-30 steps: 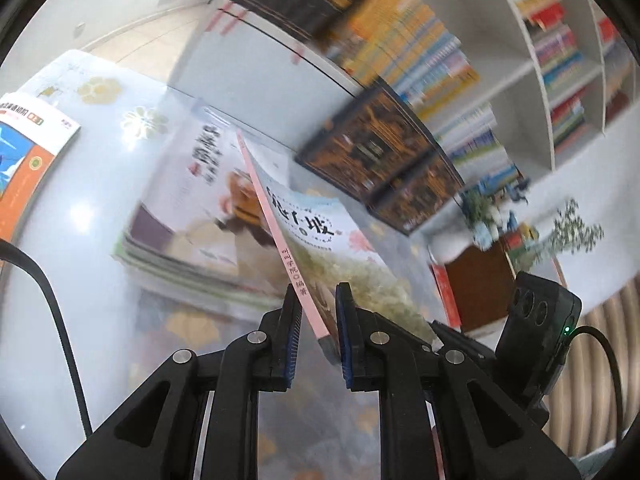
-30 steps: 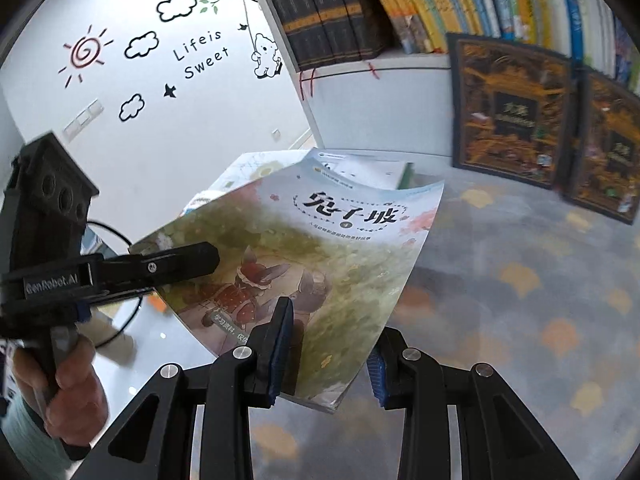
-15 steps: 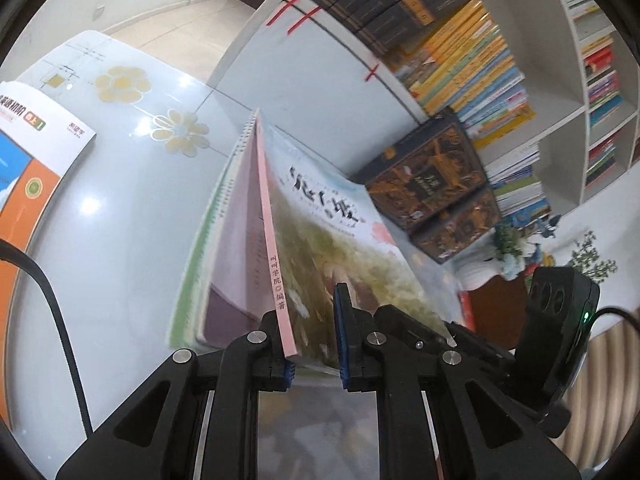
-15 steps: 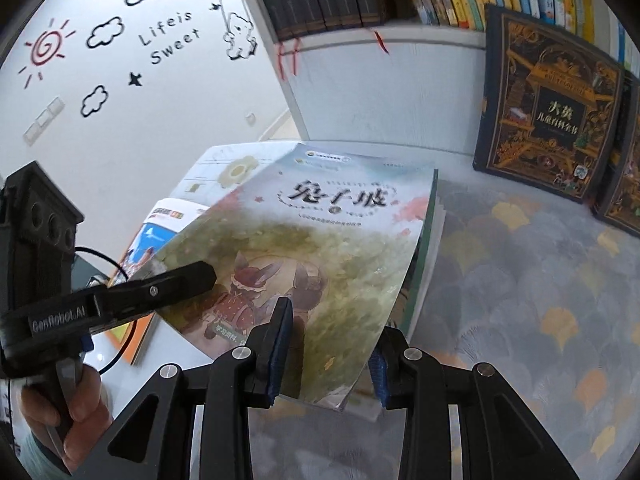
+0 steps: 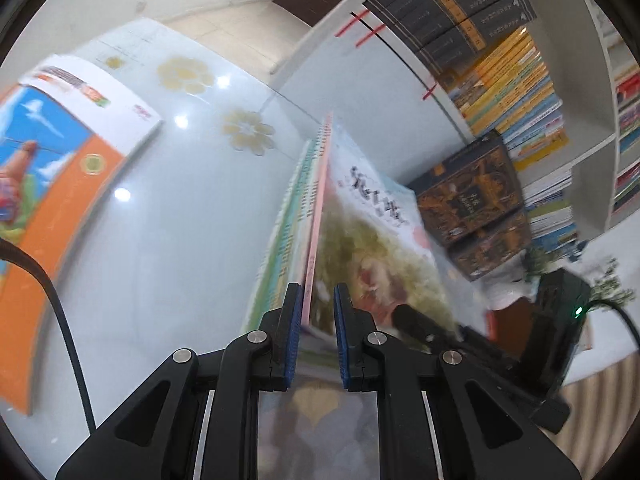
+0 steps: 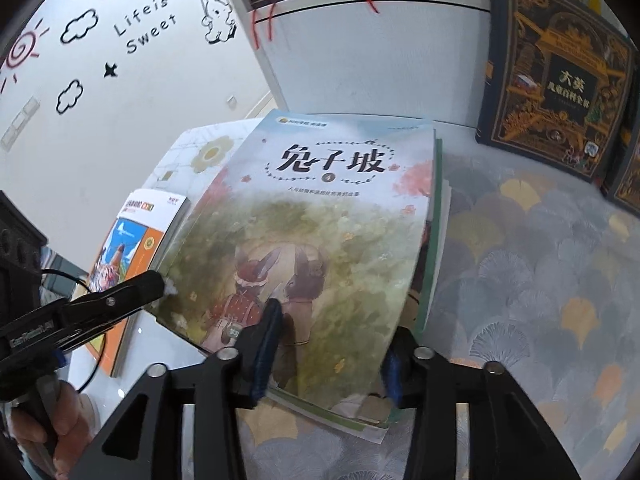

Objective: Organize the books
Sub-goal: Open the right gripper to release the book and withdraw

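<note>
From the right wrist camera I see the glossy paperback with the green meadow and rabbit cover (image 6: pixel 320 240) lying on top of a small stack of thin paperbacks (image 6: pixel 434 264), whose green and white edges stick out to the right and below it. The stack sits on the table (image 6: pixel 540 280), here covered with a soft-looking cloth printed with grey and yellow fan-shaped leaves; further left the table top is shiny white with pale flower decals. My right hand-held gripper (image 6: pixel 326 356) straddles the near edge of the cover, its black fingers with blue ribbed pads spread to either side, and its jaws are opening, the book between them but the right pad off the cover. My left hand-held gripper (image 5: pixel 314 328) is nearly closed on the pink spine edge of the same book; in the left wrist view the blue pads flank the thin cover closely, so it has hold of the book at its left side. In that view the stack's spines (image 5: pixel 292 216) run away from me in pink, pale green and white stripes, blurred. A flat orange, blue and white workbook (image 6: pixel 136 256) lies on the shiny white part to the left. Two dark hardbacks with ornate gold patterns (image 6: pixel 552 68) stand upright against the white bookcase (image 6: pixel 380 52) behind the table.
</note>
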Tool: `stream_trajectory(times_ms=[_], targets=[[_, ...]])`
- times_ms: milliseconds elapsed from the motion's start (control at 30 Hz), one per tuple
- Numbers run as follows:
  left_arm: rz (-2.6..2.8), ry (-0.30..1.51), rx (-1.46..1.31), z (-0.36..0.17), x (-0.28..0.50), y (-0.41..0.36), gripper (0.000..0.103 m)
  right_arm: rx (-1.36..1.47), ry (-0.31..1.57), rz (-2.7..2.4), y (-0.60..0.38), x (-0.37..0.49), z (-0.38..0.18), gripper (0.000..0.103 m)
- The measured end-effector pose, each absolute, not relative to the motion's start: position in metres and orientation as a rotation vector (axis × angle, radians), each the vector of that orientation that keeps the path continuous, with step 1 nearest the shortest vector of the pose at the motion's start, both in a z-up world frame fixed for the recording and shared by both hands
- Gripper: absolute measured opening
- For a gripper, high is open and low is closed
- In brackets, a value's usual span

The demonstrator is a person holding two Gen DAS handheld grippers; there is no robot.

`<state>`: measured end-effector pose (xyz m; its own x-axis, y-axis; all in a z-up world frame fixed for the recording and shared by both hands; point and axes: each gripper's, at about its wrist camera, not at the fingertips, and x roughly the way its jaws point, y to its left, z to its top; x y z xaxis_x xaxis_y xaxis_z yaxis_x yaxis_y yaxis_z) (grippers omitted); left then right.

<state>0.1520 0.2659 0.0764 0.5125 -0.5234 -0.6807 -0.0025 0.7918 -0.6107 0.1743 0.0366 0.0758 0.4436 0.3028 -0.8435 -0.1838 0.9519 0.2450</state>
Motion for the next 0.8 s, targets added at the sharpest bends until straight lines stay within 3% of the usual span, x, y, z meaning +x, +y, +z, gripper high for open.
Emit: stream_trajectory(times_ms=[400,567,800], targets=[[-0.381,1.069,-0.482,0.088,0.076,0.226,0.015,0.278,1.137,0.213,-0.045,0.086,0.056,0.057],[-0.434,1.114,-0.413,0.093,0.055,0.173,0.015,0.42,1.177,0.13,-0.107,0.043,0.038,0.057],[-0.496,1.099,-0.297,0.111,0.029,0.094,0.022,0.431,1.106,0.069,-0.182,0.009,0.06,0.057]])
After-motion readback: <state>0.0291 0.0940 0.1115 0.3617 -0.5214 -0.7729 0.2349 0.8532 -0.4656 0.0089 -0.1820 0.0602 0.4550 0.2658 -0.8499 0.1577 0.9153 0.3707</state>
